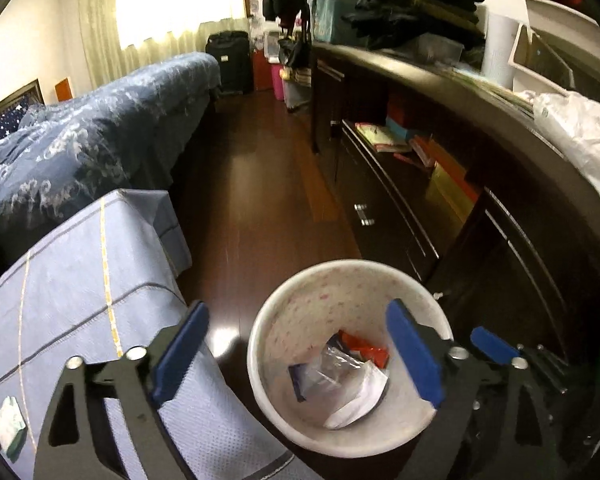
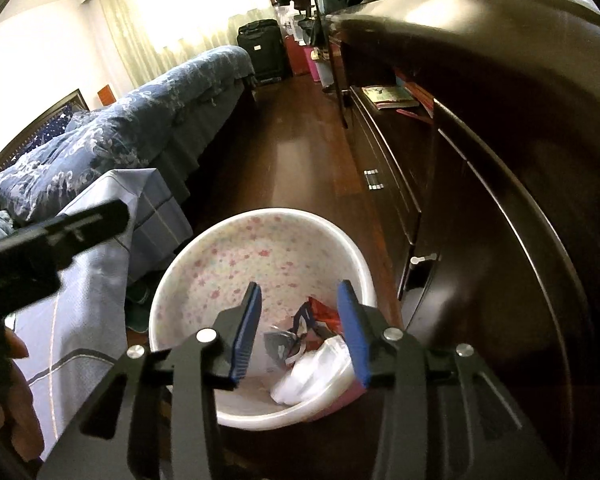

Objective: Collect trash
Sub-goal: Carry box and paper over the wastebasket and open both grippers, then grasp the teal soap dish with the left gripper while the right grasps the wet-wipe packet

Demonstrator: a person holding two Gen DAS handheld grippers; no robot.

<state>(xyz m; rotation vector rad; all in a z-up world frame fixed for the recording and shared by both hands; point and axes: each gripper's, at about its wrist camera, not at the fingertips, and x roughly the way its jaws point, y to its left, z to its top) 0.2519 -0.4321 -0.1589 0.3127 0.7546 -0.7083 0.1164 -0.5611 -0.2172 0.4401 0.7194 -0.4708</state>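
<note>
A white bin (image 1: 257,360) with a pink-speckled inside stands on the dark wood floor. In it lie an orange wrapper, a clear plastic bag (image 1: 336,372) and white paper. My left gripper (image 1: 296,308) hangs over the bin's left rim, jaws wide open and empty. The right gripper's blue finger (image 1: 494,346) shows at the bin's right side. In the right wrist view my right gripper (image 2: 300,286) is above the bin (image 2: 160,300), partly open with nothing between its pads; the trash (image 2: 312,360) lies below it. The left gripper's black body (image 2: 60,232) crosses the left edge.
A table under a light blue cloth (image 1: 80,280) stands left of the bin, with a small pale green packet (image 1: 10,426) on it. A bed with a blue quilt (image 1: 100,128) lies beyond. A dark cabinet (image 1: 480,240) runs along the right, a white plastic bag (image 1: 580,132) on top.
</note>
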